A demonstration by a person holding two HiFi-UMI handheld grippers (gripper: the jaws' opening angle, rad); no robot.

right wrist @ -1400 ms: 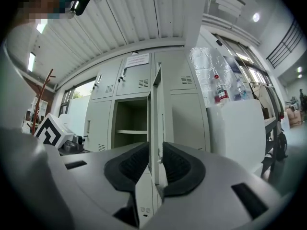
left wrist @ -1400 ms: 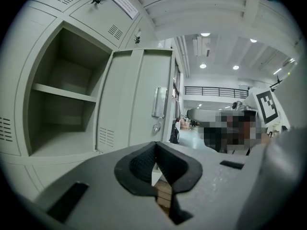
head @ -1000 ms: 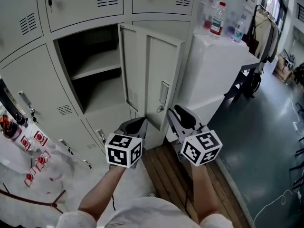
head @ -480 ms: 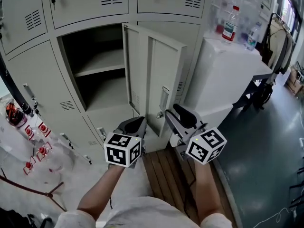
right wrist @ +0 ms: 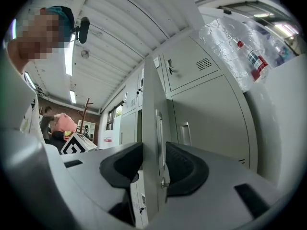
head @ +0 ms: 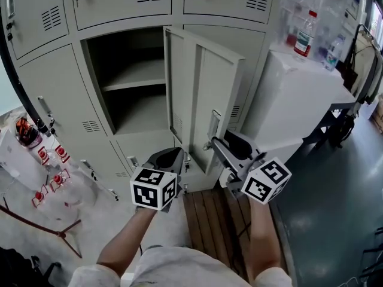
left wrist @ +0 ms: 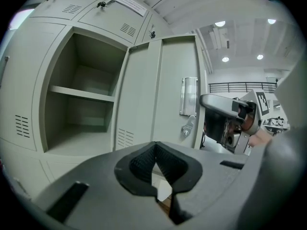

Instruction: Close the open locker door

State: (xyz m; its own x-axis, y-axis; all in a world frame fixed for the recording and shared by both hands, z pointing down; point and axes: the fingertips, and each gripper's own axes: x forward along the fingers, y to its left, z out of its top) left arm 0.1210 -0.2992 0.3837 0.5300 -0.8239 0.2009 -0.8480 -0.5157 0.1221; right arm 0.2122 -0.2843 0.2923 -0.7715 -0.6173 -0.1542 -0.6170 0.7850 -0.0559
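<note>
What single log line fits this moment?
locker door: open | right gripper: open, straddling door's free edge | left gripper: shut, empty | closing: not done

The left forearm (head: 127,238) and right forearm (head: 261,232) reach forward side by side. The left gripper (head: 170,158) points ahead, jaws pressed together (pads meeting at the tips). The right gripper (head: 231,146), slightly further forward, has its jaws spread wide.

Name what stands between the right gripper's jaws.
The edge of the open locker door, seen edge-on in the right gripper view; the right gripper straddles it.
</note>
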